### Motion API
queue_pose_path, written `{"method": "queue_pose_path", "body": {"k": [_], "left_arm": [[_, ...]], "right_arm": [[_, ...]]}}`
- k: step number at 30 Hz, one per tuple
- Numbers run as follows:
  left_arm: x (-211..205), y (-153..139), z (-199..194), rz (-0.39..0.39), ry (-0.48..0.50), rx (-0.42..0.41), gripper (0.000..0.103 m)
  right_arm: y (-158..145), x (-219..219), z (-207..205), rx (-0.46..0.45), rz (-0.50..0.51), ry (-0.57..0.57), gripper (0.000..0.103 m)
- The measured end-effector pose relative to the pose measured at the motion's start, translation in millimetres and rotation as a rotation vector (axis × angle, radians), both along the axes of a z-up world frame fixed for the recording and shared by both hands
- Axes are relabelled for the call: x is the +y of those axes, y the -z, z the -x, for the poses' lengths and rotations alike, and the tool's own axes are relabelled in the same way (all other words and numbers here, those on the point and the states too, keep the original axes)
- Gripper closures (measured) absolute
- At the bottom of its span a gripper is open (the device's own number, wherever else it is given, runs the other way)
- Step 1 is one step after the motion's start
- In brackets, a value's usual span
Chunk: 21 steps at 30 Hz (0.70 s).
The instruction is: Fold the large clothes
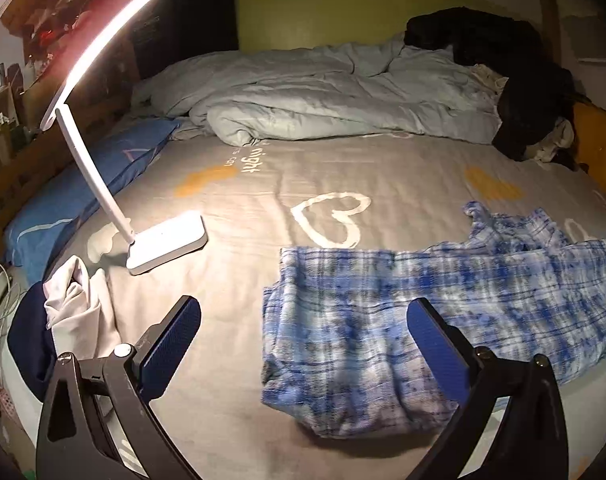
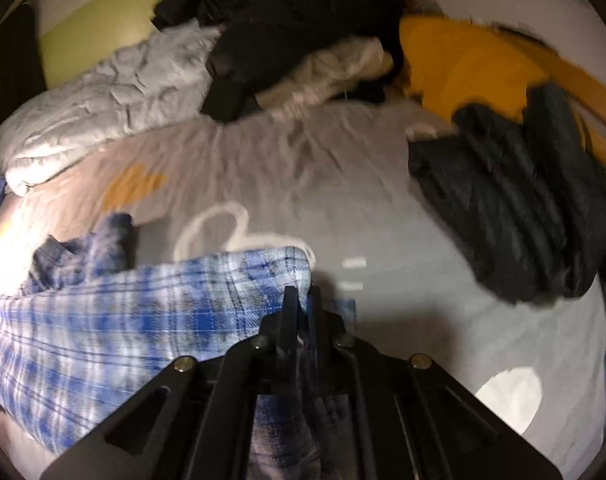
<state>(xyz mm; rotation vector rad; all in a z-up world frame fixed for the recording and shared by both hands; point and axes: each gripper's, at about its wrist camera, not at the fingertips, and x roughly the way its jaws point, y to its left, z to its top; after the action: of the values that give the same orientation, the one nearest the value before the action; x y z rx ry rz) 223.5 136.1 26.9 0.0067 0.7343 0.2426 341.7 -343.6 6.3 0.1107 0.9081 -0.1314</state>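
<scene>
Right gripper has its jaws pinched narrow on the plaid shirt, clamping the cloth's edge right at the tips; the fabric bunches up between the two fingers and spreads away to the left of them across the bed. Over on the other side, the left gripper hovers with its jaws wide and nothing between the pads; the plaid shirt lies flat on the bed just ahead, its near corner sitting inside the gap, closer to the right finger, which overlaps the cloth in view, though contact there I cannot tell. Left of those jaws stands a lit lamp, with a white cloth beside the left finger. Far ahead, a rumpled quilt.
</scene>
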Motion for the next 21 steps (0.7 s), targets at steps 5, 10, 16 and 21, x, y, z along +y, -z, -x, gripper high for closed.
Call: {"method": "queue_pose_path", "body": {"k": [5,10,16,21], "left_arm": [[12,3,1,0.038,-0.011,0.040,0.001],[27,20,-4,0.138,-0.012,0.132,0.023],[46,53,-13,0.293,-0.043,0.264,0.044],[52,51,-8,0.372,0.007,0.252,0.096]], "right_arm": [[-13,-2,11,-0.071,0.011,0.009,0.069],[-27,-4,35,-0.033,-0.101,-0.013,0.048],[-22,-5,44,0.032,-0.173,-0.078,0.043],[-12,-13,48,0.089,-0.185,-0.061,0.042]]}}
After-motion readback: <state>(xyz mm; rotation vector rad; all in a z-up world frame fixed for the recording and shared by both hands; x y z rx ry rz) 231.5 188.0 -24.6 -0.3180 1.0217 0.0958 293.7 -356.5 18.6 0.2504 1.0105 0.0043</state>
